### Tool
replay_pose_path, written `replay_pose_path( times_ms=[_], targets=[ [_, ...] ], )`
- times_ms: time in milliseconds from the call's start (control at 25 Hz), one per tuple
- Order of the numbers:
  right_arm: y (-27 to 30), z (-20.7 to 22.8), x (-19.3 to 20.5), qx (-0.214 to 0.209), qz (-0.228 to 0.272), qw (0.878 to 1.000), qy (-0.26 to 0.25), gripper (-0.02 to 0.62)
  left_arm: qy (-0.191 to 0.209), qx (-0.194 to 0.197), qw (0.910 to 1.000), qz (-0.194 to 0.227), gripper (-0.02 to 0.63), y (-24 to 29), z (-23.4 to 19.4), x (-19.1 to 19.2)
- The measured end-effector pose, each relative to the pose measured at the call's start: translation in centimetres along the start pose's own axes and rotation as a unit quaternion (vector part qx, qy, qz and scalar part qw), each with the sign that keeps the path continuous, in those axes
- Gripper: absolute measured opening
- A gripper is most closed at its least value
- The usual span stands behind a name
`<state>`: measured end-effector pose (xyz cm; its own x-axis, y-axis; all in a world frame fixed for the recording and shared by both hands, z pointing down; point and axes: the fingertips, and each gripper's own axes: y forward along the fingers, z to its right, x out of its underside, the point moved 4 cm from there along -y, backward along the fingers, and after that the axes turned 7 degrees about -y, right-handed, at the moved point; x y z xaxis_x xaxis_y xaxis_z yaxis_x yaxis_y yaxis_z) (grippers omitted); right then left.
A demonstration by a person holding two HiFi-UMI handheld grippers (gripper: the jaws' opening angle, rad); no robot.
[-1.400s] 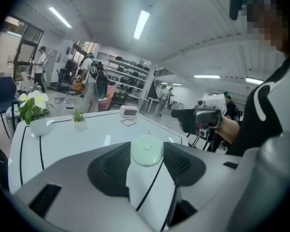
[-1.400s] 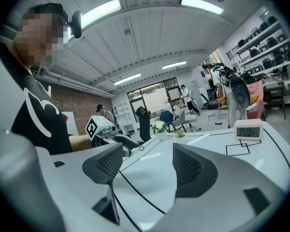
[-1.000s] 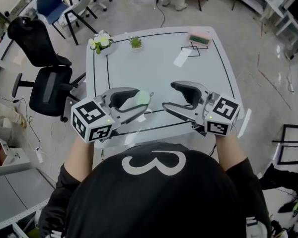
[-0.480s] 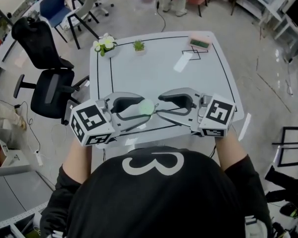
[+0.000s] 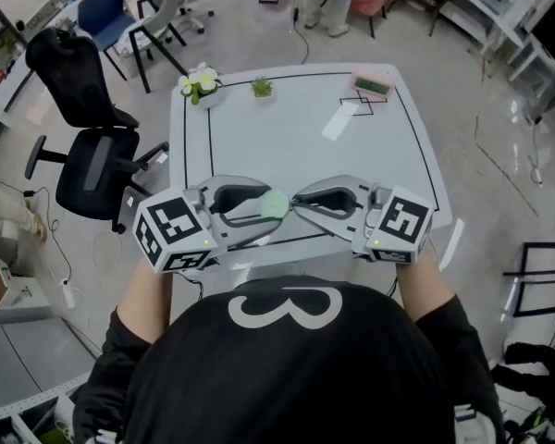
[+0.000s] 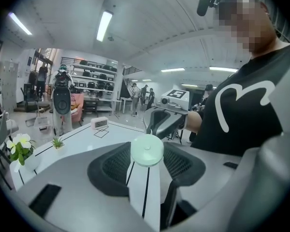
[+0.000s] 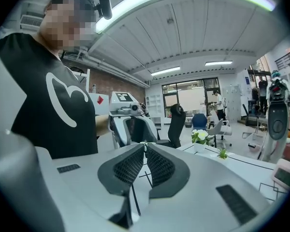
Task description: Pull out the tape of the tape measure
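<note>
A round pale green tape measure (image 5: 275,203) is clamped between the jaws of my left gripper (image 5: 272,205), just above the near edge of the white table (image 5: 296,132). In the left gripper view the tape measure (image 6: 147,150) sits at the tips of my left gripper (image 6: 147,154). My right gripper (image 5: 295,201) faces it from the right, tip to tip. Its jaws have just been closing. In the right gripper view, my right gripper (image 7: 145,144) pinches a small white bit, the tape's end, at its tips. The case is hidden behind them.
At the table's far edge stand a white flower pot (image 5: 198,83), a small green plant (image 5: 261,87) and a pink box (image 5: 372,85). Black office chairs (image 5: 85,160) stand left of the table. A person's legs (image 5: 319,7) are beyond the far edge.
My right gripper moved left up to the tape measure and its jaws went from wide apart to closed. The left gripper shifted slightly right, still holding the tape measure.
</note>
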<state>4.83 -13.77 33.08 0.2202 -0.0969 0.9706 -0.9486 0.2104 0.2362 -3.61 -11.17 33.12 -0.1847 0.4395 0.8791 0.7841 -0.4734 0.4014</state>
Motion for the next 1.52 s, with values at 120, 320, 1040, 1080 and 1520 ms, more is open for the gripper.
replay_pose_path(
  times_ms=[120, 320, 1040, 1080, 1520],
  targets=[
    [-0.1, -0.3, -0.4, 0.007, 0.003, 1.0, -0.007, 0.024, -0.008, -0.01, 0.9999, 0.008, 0.213, -0.3, 0.2, -0.1],
    [0.0, -0.6, -1.2, 0.027, 0.009, 0.999, -0.021, 0.015, -0.02, -0.034, 0.9989, 0.023, 0.212, -0.9, 0.5, -0.2],
    [-4.9, 0.9, -1.9, 0.133, 0.033, 0.991, -0.005, 0.015, -0.043, -0.119, 0.9907, 0.05, 0.212, -4.6, -0.1, 1.2],
    [-5.3, 1.0, -2.0, 0.14, 0.036, 0.99, -0.002, 0.015, -0.045, -0.123, 0.99, 0.053, 0.212, -4.9, -0.2, 1.3],
    [-7.1, 1.7, -1.5, 0.19, 0.043, 0.981, 0.021, 0.015, -0.039, -0.176, 0.9823, 0.05, 0.212, -7.3, -0.5, 2.3]
  ],
)
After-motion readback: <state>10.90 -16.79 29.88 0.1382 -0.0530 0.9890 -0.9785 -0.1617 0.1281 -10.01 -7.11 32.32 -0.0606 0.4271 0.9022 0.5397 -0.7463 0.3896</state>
